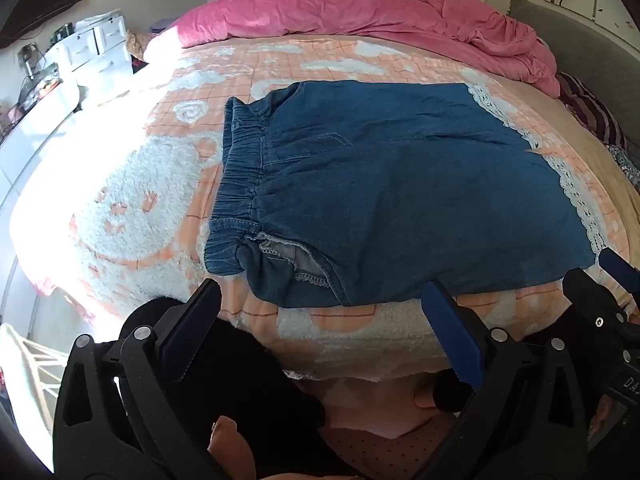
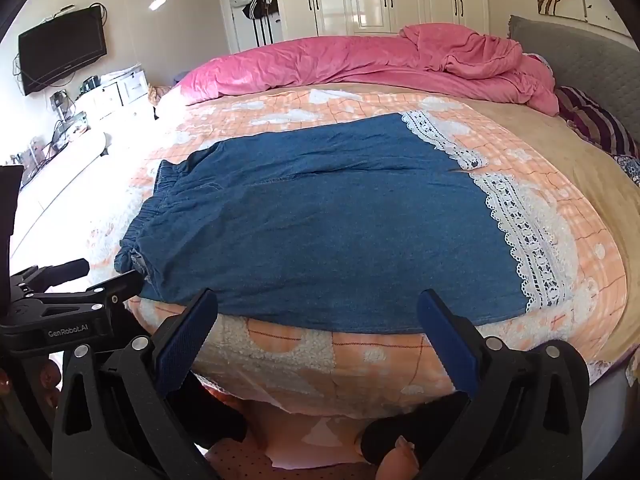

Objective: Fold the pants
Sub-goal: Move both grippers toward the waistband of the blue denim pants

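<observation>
Currently we see the denim pants [image 2: 320, 220] spread flat on the bed [image 2: 312, 352], mid-frame, waistband at left and lace hems at right. They look laid leg over leg; any further fold we judge still to do. Our left gripper [image 1: 320, 332] and right gripper [image 2: 316, 336] both stand wide and empty, just below the pants' near edge, not touching it.
</observation>
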Available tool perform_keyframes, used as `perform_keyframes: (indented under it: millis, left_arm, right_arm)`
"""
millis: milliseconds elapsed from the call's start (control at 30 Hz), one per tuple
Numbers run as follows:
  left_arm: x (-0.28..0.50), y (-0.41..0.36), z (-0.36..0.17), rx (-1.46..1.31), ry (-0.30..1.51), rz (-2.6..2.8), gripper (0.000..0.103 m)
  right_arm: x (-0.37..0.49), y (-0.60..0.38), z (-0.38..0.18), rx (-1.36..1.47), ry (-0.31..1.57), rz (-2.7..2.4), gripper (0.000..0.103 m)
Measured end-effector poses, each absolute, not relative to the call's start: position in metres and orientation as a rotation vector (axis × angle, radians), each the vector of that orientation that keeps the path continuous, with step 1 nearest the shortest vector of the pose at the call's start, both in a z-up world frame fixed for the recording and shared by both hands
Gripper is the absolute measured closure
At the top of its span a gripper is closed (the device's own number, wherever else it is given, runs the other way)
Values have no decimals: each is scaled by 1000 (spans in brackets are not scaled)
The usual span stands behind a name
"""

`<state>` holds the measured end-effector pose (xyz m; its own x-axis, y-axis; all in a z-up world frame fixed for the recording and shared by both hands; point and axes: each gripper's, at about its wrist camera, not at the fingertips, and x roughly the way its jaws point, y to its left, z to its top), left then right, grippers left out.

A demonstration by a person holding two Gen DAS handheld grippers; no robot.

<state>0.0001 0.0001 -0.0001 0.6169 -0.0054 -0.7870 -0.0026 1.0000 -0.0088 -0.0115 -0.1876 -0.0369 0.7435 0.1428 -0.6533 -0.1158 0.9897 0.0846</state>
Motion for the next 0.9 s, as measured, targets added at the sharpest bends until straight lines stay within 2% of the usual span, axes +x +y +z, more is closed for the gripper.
perform_keyframes:
  millis: [900]
  left_arm:
    - [-2, -3, -2, 16, 895, -22, 9]
  right_arm:
    - [-16, -187, -34, 20, 704, 115, 4]
